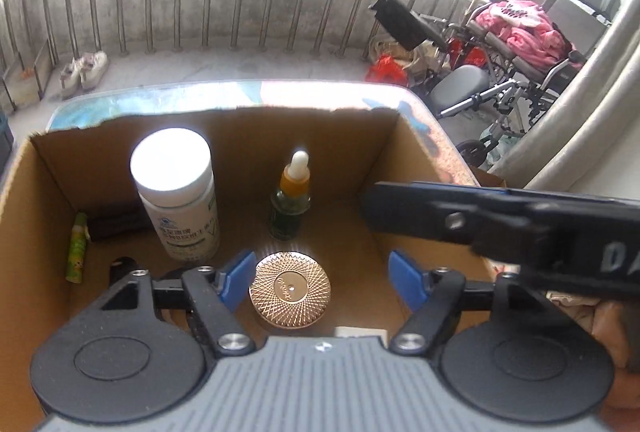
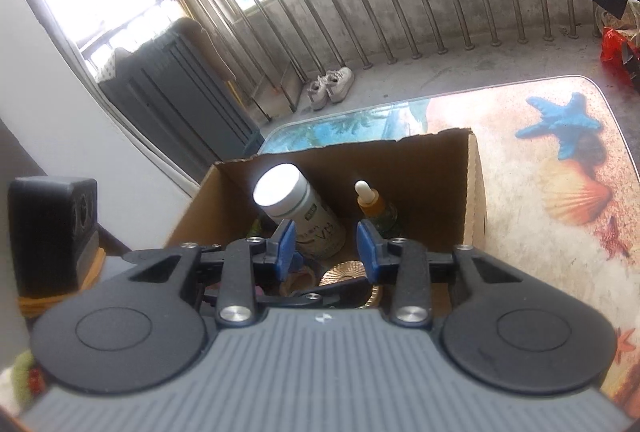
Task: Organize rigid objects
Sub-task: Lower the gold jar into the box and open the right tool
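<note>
The left tool point(image 1: 322, 280) hangs over an open cardboard box point(image 1: 404, 152), its blue pads spread wide with nothing pinched. A round gold compact point(image 1: 290, 290) lies flat on the box floor between the pads; the left pad looks just beside its rim, the right pad apart from it. At 11 o'clock from the compact stands a white-capped bottle point(image 1: 176, 192), upright; at 12 o'clock a dropper bottle point(image 1: 292, 200) with amber neck and green glass. A green tube point(image 1: 77, 246) leans in the box's 9 o'clock corner. The right tool point(image 2: 326, 250) hovers above the box's near edge, its pads partly apart and empty. The box sits on a worktop point(image 2: 560, 192) printed with shells and a blue starfish point(image 2: 564, 124).
</note>
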